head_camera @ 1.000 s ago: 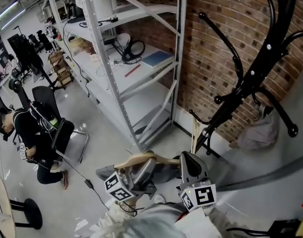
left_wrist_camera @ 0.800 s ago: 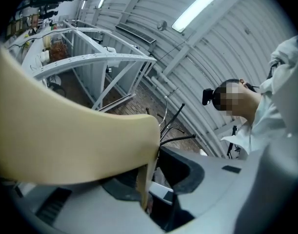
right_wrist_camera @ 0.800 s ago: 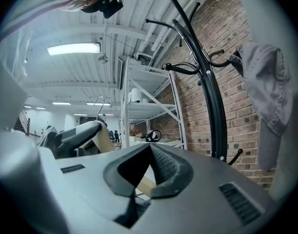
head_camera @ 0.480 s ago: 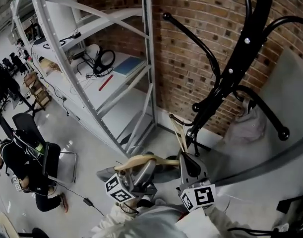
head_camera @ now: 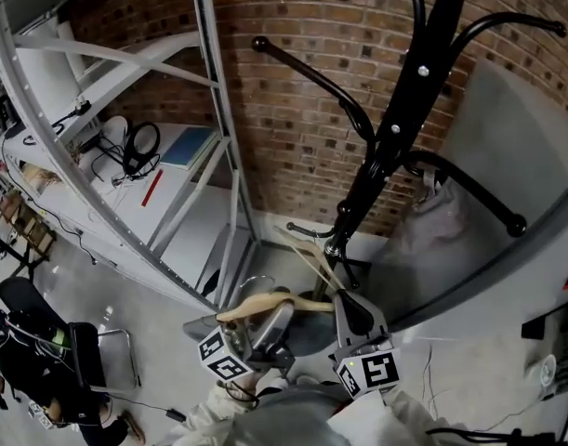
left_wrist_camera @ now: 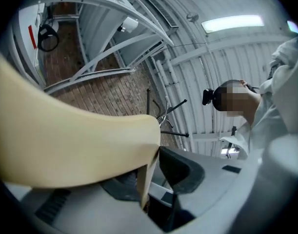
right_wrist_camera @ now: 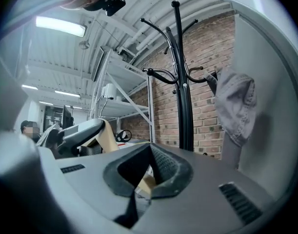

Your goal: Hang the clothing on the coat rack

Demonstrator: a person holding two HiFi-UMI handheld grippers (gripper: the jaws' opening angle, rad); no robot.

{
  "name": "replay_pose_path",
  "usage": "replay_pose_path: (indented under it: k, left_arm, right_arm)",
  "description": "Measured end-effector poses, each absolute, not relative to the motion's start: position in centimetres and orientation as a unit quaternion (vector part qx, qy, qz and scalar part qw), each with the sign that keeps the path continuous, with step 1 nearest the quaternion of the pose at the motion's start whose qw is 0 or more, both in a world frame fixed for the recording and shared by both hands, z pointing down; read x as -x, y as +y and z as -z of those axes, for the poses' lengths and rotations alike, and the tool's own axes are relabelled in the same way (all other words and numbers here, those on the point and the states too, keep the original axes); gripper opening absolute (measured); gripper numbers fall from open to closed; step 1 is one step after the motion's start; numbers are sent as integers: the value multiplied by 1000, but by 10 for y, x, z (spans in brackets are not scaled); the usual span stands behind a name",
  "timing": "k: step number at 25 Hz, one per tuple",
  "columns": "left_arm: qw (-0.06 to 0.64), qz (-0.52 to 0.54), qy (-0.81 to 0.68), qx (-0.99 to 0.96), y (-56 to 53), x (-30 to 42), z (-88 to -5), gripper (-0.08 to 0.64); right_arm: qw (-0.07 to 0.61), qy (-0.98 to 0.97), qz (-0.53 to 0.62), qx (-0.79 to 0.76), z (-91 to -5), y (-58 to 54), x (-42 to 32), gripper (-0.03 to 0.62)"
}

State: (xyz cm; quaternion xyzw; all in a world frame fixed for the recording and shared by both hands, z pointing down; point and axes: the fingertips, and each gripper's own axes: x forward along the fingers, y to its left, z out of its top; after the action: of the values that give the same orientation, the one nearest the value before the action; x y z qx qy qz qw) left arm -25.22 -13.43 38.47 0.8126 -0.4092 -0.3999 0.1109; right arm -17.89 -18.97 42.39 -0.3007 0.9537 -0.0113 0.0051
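The fingers of the left gripper (head_camera: pixel 265 316) were clamped on one arm of the wooden hanger (head_camera: pixel 263 303). The fingers of the right gripper (head_camera: pixel 350 307) pinched its other end. Dark grey clothing (head_camera: pixel 307 331) hung between the two pairs of fingers. Ahead of the fingertips stood the black coat rack (head_camera: pixel 395 128), with a pale garment (right_wrist_camera: pixel 236 106) on one hook.

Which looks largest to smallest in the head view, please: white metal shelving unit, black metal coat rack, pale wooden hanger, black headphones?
1. white metal shelving unit
2. black metal coat rack, close behind
3. pale wooden hanger, enlarged by nearness to the camera
4. black headphones
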Motion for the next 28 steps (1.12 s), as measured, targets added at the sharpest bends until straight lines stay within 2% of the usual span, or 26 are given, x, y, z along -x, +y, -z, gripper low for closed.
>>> replay_pose_path:
  k: [17, 28]
  left_arm:
    - [169, 367, -293, -867, -126, 223, -385, 112]
    - [180, 357, -260, -879, -118, 208, -383, 112]
  right_arm:
    - [-2, 900, 24, 435, -426, -150, 139, 23]
    - [6, 874, 30, 484, -432, -120, 107, 23]
